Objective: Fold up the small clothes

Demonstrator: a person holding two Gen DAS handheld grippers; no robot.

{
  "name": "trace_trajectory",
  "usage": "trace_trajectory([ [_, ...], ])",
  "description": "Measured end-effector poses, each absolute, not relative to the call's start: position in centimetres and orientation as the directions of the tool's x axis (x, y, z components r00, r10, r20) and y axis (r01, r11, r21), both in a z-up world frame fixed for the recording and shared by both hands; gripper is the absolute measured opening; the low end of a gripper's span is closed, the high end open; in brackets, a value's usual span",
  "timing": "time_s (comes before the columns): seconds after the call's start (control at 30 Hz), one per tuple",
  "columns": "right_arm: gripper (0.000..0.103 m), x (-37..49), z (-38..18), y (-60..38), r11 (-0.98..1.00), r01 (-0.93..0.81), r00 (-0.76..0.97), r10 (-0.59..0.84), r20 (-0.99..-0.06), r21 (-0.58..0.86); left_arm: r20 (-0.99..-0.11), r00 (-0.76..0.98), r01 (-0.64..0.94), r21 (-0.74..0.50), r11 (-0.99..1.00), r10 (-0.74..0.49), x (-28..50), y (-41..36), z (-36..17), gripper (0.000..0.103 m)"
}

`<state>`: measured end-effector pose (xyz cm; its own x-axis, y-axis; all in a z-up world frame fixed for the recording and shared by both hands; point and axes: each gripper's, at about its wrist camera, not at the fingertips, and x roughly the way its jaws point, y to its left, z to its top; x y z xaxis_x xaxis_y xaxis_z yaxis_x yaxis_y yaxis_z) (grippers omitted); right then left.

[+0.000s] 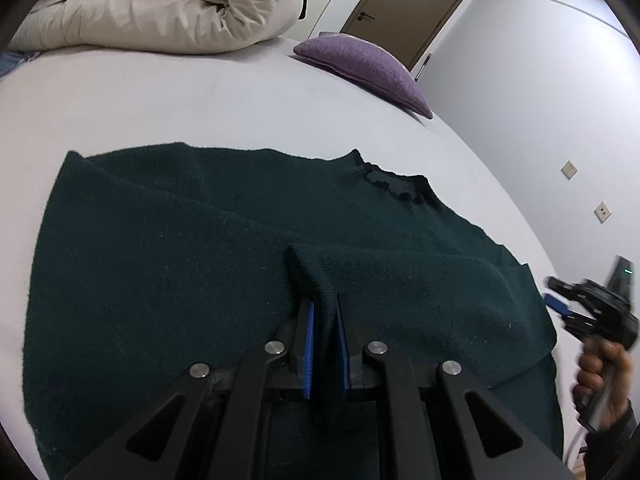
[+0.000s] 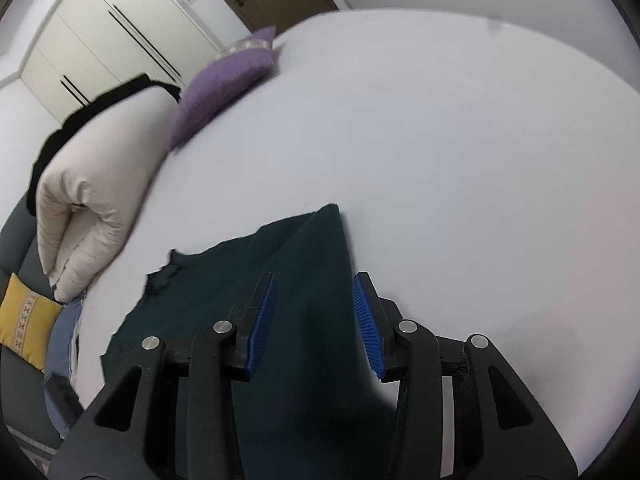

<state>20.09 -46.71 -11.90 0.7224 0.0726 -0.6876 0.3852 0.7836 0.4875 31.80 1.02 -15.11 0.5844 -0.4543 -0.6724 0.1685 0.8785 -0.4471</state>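
Observation:
A dark green knitted sweater [image 1: 160,264] lies spread on the white bed sheet [image 1: 200,100], neck opening toward the far right. My left gripper [image 1: 325,312] is shut on a raised fold of the sweater's near part. My right gripper [image 2: 314,292] is open and empty above the sweater's edge [image 2: 304,248]; it also shows in the left wrist view [image 1: 560,300] at the right, off the sweater, held in a hand.
A purple cushion [image 1: 360,64] lies at the far side of the bed, also in the right wrist view [image 2: 224,80]. A rolled beige duvet [image 1: 160,4] lies at the far left. A yellow cushion [image 2: 24,320] sits beside the bed. A door [image 1: 404,4] and wall are beyond.

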Motion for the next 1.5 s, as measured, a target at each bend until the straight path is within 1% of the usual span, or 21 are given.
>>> trace_trajectory([
  [0.1,0.039,23.3,-13.7,-47.4,0.793,0.402,0.672,0.083,-0.736,0.458,-0.665,0.587,0.172,-0.455,0.874,-0.462,31.8,1.2,-15.3,0.014],
  [0.13,0.039,24.1,-13.8,-47.5,0.805,0.39,0.675,0.08,-0.734,0.446,-0.661,0.588,0.173,-0.46,0.871,-0.466,31.7,1.3,-15.4,0.014],
  [0.2,0.029,25.0,-13.8,-47.2,0.837,0.36,0.674,0.073,-0.735,0.413,-0.654,0.589,0.172,-0.472,0.865,-0.474,31.7,1.6,-15.5,0.013],
  [0.23,0.013,25.4,-13.7,-47.0,0.851,0.357,0.663,0.059,-0.746,0.384,-0.651,0.59,0.173,-0.476,0.862,-0.478,31.6,1.7,-15.5,0.013],
  [0.3,0.007,25.6,-13.5,-46.6,0.876,0.355,0.65,0.021,-0.759,0.328,-0.644,0.595,0.176,-0.479,0.86,-0.481,31.4,1.8,-15.5,0.013],
  [0.5,0.006,24.6,-13.8,-46.8,0.863,0.389,0.675,-0.028,-0.738,0.324,-0.643,0.607,0.181,-0.459,0.87,-0.466,31.0,1.7,-15.5,0.013],
  [0.63,0.006,25.3,-14.9,-47.2,0.86,0.388,0.668,-0.014,-0.744,0.332,-0.643,0.607,0.18,-0.46,0.869,-0.466,31.0,1.6,-15.5,0.013],
  [0.67,0.008,25.3,-14.5,-47.2,0.861,0.383,0.667,-0.009,-0.745,0.333,-0.642,0.607,0.181,-0.462,0.868,-0.468,31.0,1.6,-15.5,0.013],
  [0.73,0.016,24.5,-13.6,-47.2,0.859,0.392,0.665,-0.017,-0.747,0.329,-0.639,0.604,0.18,-0.472,0.863,-0.476,31.1,1.8,-15.6,0.013],
  [0.83,0.016,21.4,-11.1,-46.6,0.866,0.392,0.704,-0.066,-0.707,0.309,-0.637,0.605,0.182,-0.473,0.862,-0.477,31.1,1.7,-15.6,0.013],
  [0.93,0.016,18.8,-9.8,-44.4,0.895,0.285,0.743,0.021,-0.669,0.344,-0.637,0.605,0.182,-0.473,0.862,-0.477,31.1,1.7,-15.6,0.013],
  [1.0,0.016,18.1,-10.4,-42.8,0.907,0.228,0.73,0.08,-0.679,0.353,-0.638,0.606,0.182,-0.47,0.864,-0.474,31.1,1.6,-15.6,0.013],
  [1.1,0.013,18.4,-13.9,-42.9,0.906,0.258,0.66,0.089,-0.746,0.336,-0.636,0.605,0.183,-0.474,0.861,-0.479,31.1,1.6,-15.6,0.013],
  [1.17,0.002,17.6,-15.5,-44.8,0.854,0.27,0.701,0.142,-0.699,0.444,-0.63,0.598,0.182,-0.494,0.85,-0.495,31.1,1.9,-15.7,0.013],
  [1.23,0.002,16.5,-15.5,-45.9,0.821,0.296,0.716,0.147,-0.682,0.488,-0.62,0.591,0.179,-0.524,0.833,-0.516,31.2,2.5,-15.7,0.013],
  [1.3,0.011,15.6,-14.6,-45.6,0.823,0.299,0.731,0.128,-0.671,0.483,-0.607,0.588,0.173,-0.551,0.816,-0.535,31.2,2.9,-15.7,0.013],
  [1.37,0.013,14.7,-13.5,-44.8,0.831,0.255,0.757,0.146,-0.637,0.494,-0.594,0.59,0.169,-0.572,0.803,-0.547,31.0,3.3,-15.8,0.013],
  [1.4,0.016,14.6,-13.2,-44.3,0.843,0.237,0.76,0.149,-0.633,0.483,-0.589,0.589,0.167,-0.581,0.796,-0.554,31.0,3.4,-15.9,0.014],
  [1.43,0.028,14.6,-13.2,-44.0,0.85,0.234,0.753,0.149,-0.641,0.473,-0.587,0.586,0.166,-0.588,0.792,-0.559,31.1,3.6,-15.9,0.014],
  [1.47,0.034,15.1,-14.0,-43.8,0.856,0.248,0.728,0.144,-0.671,0.453,-0.586,0.582,0.165,-0.593,0.788,-0.563,31.2,3.6,-16.0,0.014],
  [1.5,0.033,15.5,-14.9,-43.8,0.855,0.245,0.712,0.161,-0.683,0.457,-0.585,0.576,0.165,-0.601,0.782,-0.571,31.2,3.7,-15.9,0.014],
])
